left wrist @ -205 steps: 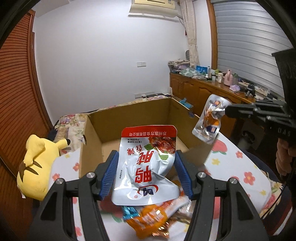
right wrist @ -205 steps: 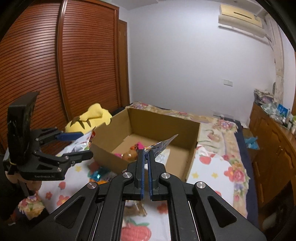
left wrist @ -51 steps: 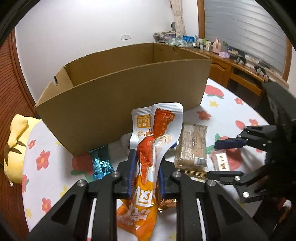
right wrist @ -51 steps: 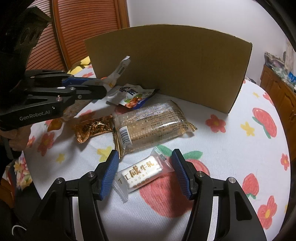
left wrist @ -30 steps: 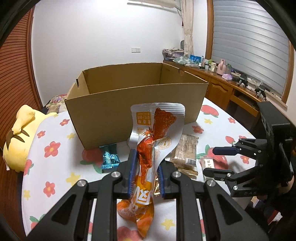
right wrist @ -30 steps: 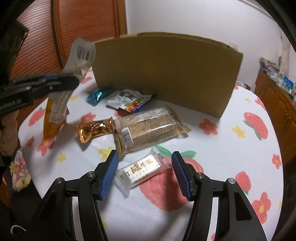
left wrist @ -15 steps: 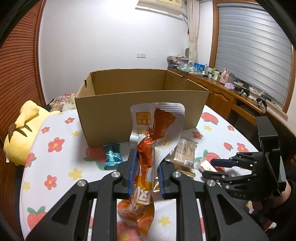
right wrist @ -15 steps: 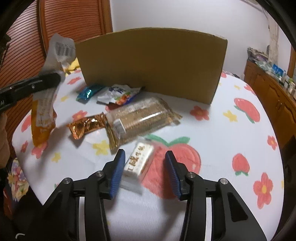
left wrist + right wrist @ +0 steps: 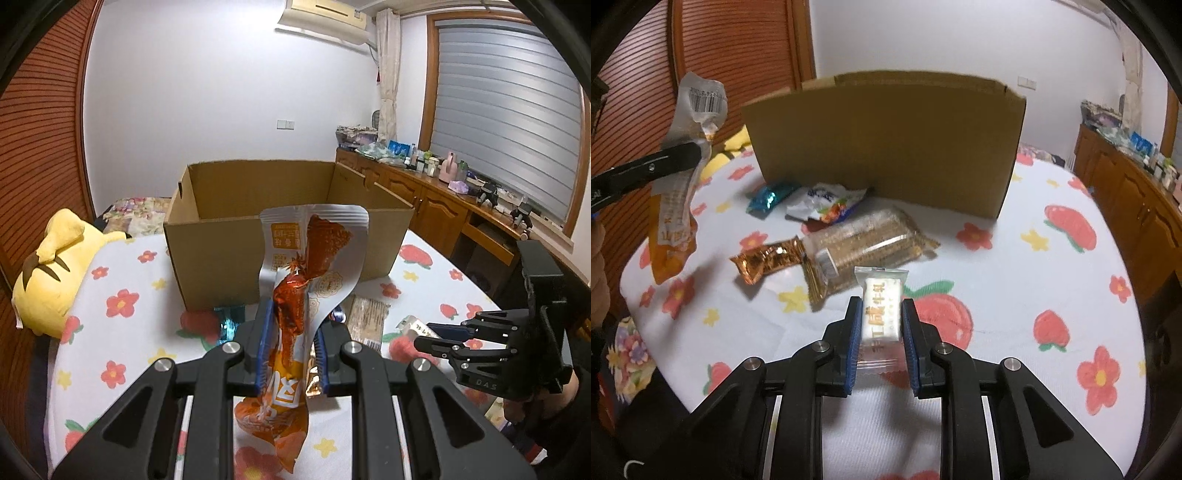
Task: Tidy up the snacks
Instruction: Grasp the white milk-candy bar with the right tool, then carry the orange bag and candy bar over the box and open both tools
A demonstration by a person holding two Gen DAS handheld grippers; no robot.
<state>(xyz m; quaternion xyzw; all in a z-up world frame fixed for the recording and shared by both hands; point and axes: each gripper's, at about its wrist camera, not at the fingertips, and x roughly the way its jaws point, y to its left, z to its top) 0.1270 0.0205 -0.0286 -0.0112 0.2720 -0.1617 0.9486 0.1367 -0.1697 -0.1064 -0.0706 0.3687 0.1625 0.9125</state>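
My left gripper (image 9: 293, 321) is shut on an orange and silver snack pouch (image 9: 314, 251), which it holds upright above the table in front of the open cardboard box (image 9: 207, 258). In the right wrist view that pouch (image 9: 676, 206) hangs at the far left. My right gripper (image 9: 881, 321) points down at the tablecloth. Its jaws are closing on a small white nougat packet (image 9: 881, 314) that lies lengthwise between the blue pads, which touch both its sides. The box wall (image 9: 886, 140) stands behind.
On the flowered tablecloth (image 9: 1052, 258) lie a clear cracker pack (image 9: 864, 240), a gold wrapper (image 9: 768, 258), a teal packet (image 9: 768, 197) and a white-blue pouch (image 9: 827, 201). A yellow plush toy (image 9: 55, 266) sits at the left edge. A wooden sideboard (image 9: 443, 206) stands to the right.
The right jaws have narrowed around the white packet, which has turned to lie lengthwise between them. The left gripper has risen a little with the pouch in it.
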